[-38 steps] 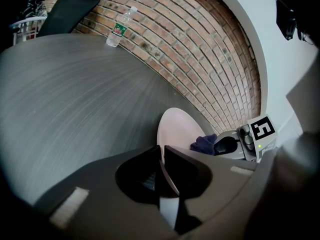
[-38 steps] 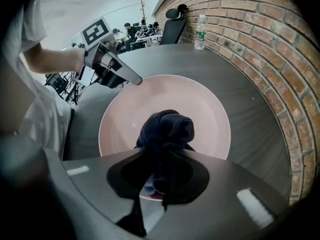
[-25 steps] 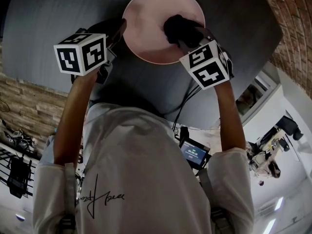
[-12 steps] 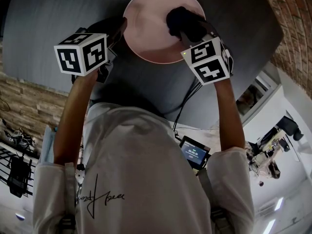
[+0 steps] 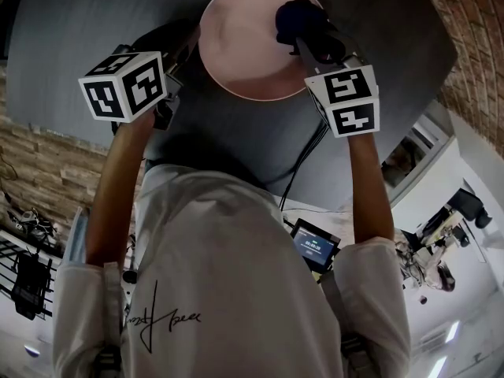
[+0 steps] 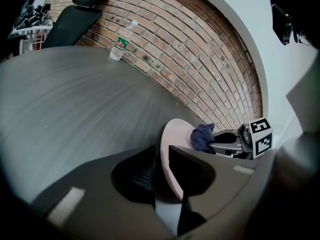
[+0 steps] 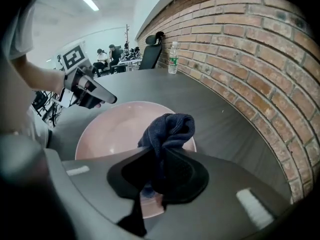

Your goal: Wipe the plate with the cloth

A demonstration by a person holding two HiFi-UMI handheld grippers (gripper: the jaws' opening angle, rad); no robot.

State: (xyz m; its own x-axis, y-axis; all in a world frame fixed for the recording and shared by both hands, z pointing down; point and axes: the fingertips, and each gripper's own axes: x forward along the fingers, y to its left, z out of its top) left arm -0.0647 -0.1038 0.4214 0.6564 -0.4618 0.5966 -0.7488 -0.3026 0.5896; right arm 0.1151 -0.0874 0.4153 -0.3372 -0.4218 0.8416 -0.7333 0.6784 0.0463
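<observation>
A round pink plate (image 5: 240,46) lies on the dark grey table (image 5: 94,30). My left gripper (image 5: 187,44) is shut on the plate's left rim; in the left gripper view the plate (image 6: 172,144) stands edge-on between the jaws of that gripper (image 6: 162,171). My right gripper (image 5: 309,39) is shut on a dark blue cloth (image 5: 295,18), bunched and pressed on the right part of the plate. In the right gripper view the cloth (image 7: 167,131) sticks out of the right gripper (image 7: 159,170) over the plate (image 7: 112,129).
A plastic water bottle (image 6: 121,40) stands at the far edge of the table by the brick wall (image 7: 250,44); the bottle (image 7: 173,58) also shows in the right gripper view. A black office chair (image 6: 75,11) is behind the table.
The right gripper with the cloth has moved farther across the plate, away from me. The left gripper has shifted slightly left while keeping its hold on the rim.
</observation>
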